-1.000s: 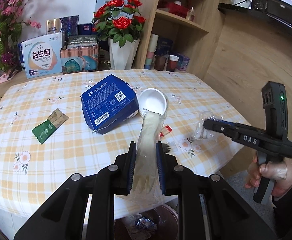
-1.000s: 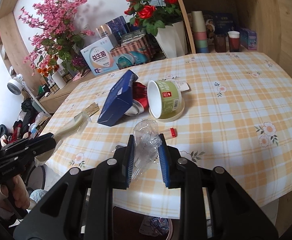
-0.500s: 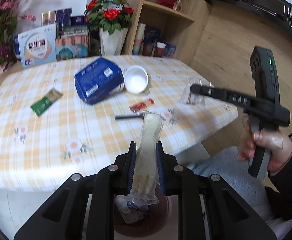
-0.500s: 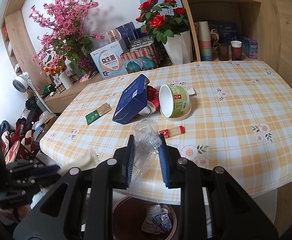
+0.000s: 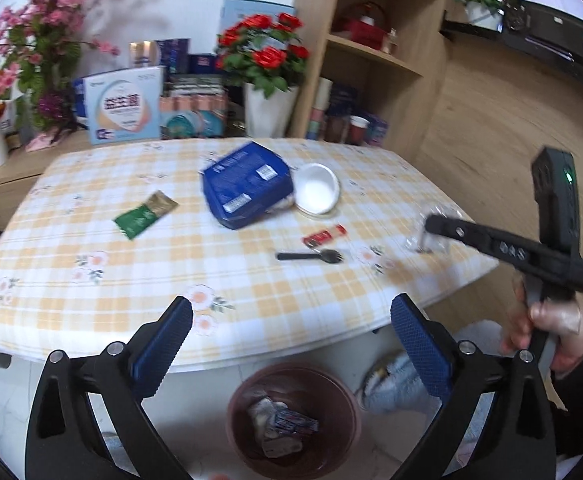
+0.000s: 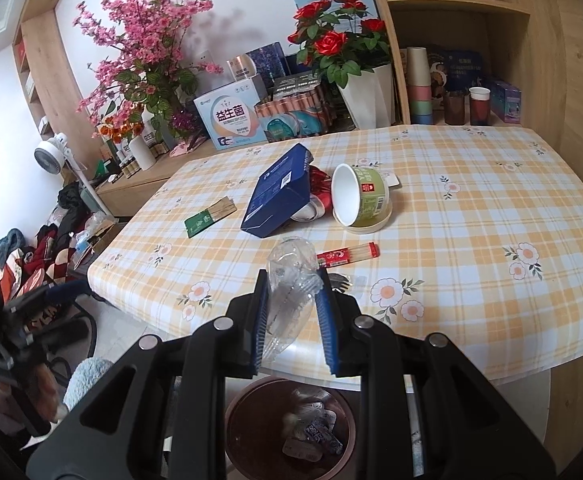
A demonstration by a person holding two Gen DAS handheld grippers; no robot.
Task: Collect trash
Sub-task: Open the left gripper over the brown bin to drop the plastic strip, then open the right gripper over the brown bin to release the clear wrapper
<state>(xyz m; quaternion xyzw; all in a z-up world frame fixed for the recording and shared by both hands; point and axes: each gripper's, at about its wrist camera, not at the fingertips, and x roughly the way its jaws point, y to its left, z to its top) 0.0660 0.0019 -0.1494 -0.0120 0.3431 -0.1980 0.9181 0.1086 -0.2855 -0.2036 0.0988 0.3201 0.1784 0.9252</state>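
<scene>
My left gripper [image 5: 291, 344] hangs over the brown bin [image 5: 235, 412] on the floor by the table's front edge. Its jaws are opening wide with nothing between them. Crumpled wrappers [image 5: 279, 426] lie in the bin. My right gripper [image 6: 293, 286] is shut on a crumpled clear plastic container [image 6: 291, 264], held above the table edge and the bin [image 6: 231, 432]. In the left wrist view the right gripper [image 5: 427, 236] comes in from the right, a hand on its handle. On the table lie a blue box [image 5: 247, 184], a green paper bowl [image 6: 361, 198], a red packet [image 6: 347, 254], a black spoon [image 5: 311, 257] and a green sachet [image 5: 143, 214].
The table has a checked yellow cloth [image 6: 471, 216]. Behind it stand flower pots [image 6: 367, 96], boxes [image 6: 227, 120] and a wooden shelf with cups [image 6: 419, 88]. A fan [image 6: 51, 160] and piled clothes [image 6: 43, 256] are on the left. A grey slipper [image 5: 391, 388] lies beside the bin.
My left gripper has spread its jaws and the long pale wrapper it held is gone from between them. Both grippers have drawn back from the table, over the bin.
</scene>
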